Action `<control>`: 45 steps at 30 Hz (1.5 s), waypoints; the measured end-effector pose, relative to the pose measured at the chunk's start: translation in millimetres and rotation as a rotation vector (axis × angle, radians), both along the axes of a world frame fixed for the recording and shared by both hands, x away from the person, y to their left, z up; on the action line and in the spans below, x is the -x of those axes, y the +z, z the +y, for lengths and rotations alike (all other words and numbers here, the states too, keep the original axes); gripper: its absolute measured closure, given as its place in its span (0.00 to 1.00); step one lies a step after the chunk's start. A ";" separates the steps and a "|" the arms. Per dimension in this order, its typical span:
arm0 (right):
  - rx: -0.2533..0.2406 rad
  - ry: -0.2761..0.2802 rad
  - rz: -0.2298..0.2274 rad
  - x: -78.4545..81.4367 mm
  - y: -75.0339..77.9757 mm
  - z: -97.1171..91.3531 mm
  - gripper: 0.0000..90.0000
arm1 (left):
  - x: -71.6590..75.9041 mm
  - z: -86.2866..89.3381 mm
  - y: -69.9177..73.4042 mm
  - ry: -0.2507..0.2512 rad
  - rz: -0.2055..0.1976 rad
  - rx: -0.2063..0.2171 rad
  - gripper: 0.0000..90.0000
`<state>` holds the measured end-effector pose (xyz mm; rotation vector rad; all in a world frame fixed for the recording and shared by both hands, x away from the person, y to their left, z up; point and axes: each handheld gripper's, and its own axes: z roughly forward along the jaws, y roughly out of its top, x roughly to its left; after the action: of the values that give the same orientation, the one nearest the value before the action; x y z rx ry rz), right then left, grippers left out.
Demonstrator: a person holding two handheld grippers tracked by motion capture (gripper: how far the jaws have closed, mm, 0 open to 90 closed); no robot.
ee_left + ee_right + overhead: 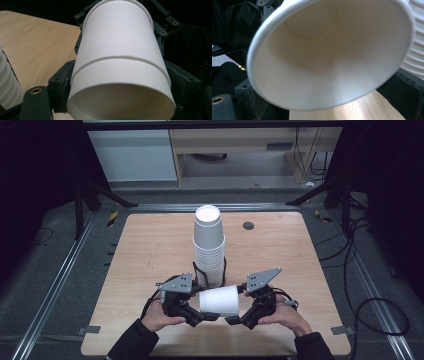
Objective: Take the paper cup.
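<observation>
White cup (220,300) sideways, clamped btwn L gripper (192,312) & R gripper (245,314); cup stack (209,247) just behind.

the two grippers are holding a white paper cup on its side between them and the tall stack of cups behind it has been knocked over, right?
Not quite. The stack of cups stands upright on the table, as the high view shows. The rest holds: the left gripper and right gripper hold the white paper cup sideways.
</observation>
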<state>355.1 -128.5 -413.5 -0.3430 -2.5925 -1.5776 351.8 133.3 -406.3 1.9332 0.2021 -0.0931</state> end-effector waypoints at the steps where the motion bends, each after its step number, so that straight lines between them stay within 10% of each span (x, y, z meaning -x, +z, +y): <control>1: 0.002 0.001 0.001 0.1 -0.3 0.7 0.06 | 0.3 -0.9 -0.2 -0.003 -0.001 -0.001 0.23; 31: -0.002 -0.008 -0.008 -2.7 -3.3 -3.5 0.13 | -1.2 3.1 0.5 0.024 0.025 -0.051 0.19; 45: 0.114 -0.039 -0.058 -12.8 9.4 -13.0 0.13 | -4.4 20.0 3.5 0.092 -0.022 -0.158 0.14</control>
<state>367.9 -141.4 -404.2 -0.3633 -2.7426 -1.4766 356.2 153.3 -402.8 2.0781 0.2904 0.0053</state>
